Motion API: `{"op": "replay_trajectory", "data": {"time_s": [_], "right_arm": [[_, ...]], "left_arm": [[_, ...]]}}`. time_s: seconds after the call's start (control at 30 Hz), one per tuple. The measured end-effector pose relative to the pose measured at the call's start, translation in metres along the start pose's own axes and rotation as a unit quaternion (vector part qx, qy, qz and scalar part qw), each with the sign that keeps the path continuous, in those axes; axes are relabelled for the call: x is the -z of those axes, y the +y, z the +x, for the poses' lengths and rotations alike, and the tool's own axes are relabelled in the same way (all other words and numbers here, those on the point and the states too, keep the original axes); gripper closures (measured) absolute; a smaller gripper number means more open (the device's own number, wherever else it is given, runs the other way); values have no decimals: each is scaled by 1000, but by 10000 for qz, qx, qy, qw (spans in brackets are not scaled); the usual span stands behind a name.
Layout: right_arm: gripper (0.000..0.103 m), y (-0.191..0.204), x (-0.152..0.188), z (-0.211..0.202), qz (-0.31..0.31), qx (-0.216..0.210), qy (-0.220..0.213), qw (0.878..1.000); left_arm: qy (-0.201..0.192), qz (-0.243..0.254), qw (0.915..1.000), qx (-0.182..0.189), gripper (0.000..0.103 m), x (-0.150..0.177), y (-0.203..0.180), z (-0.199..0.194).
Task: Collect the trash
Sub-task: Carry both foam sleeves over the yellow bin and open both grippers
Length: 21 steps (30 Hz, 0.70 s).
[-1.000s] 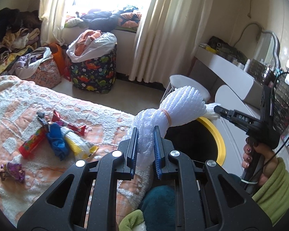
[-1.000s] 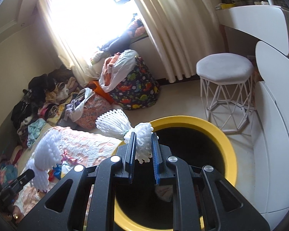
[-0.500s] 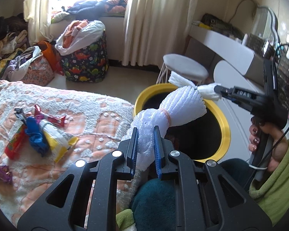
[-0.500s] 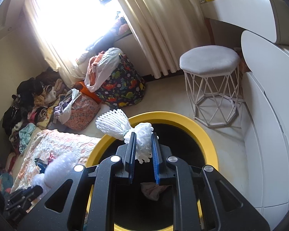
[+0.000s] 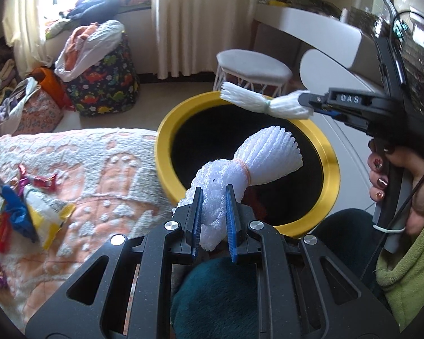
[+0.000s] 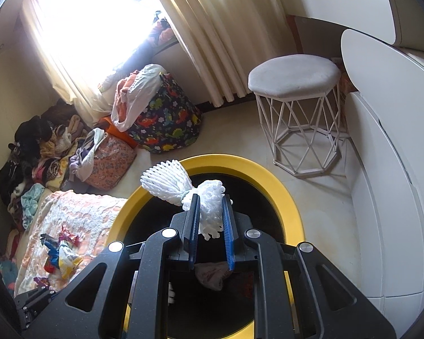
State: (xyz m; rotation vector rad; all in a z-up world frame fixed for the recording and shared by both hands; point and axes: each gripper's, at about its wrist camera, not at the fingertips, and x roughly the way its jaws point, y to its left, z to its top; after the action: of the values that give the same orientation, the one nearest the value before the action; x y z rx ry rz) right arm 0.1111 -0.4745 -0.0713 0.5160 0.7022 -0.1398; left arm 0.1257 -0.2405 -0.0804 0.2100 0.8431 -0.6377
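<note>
Over the yellow-rimmed bin (image 5: 329,169), both hands busy. Left hand-held gripper (image 5: 213,214) clamped on a white foam net (image 5: 257,158), bundled with a pinkish rubber band, fanned end pointing out above the bin's black opening. Right hand-held gripper (image 6: 209,223) pinching a second foam net (image 6: 172,182) (smaller, tied with a greenish band), fanned end reaching past the near-left part of the rim (image 6: 282,195); blue pads pressing on its bunched tail. Same right gripper visible from the left wrist camera (image 5: 311,104), held by a hand (image 5: 404,180) with dark painted nails, its net hanging over the far rim. Down inside the bin, crumpled rubbish (image 6: 213,275) on the bottom. On the bed (image 5: 99,169) just beside the bin, a heap of colourful wrappers (image 5: 28,212). Beyond the bin, a white wire-legged stool (image 6: 294,82), a dinosaur-print bag (image 6: 166,121) and cream curtains (image 6: 212,28).
</note>
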Motion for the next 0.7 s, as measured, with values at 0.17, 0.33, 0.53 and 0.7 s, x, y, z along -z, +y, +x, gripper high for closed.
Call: {"op": "replay_trajectory", "data": {"time_s": [0.17,0.33,0.53,0.7], "right_arm": [[88,-1,1,3,50,-28,61,10000],[83,-4,0,7,163,-97,77,9998],[62,-5,-1,10,165,8,21,9999],[51,5,2,10,-31,-23,-27,10000]], "left_arm": [[116,156,9998,48,92,-6,-10,14],[160,57,9998,129,87,-7,-9,25],[-18,-518,9984,230,38,-4,11,22],[-353,-790,9962,117,12,-1,26,6]]}}
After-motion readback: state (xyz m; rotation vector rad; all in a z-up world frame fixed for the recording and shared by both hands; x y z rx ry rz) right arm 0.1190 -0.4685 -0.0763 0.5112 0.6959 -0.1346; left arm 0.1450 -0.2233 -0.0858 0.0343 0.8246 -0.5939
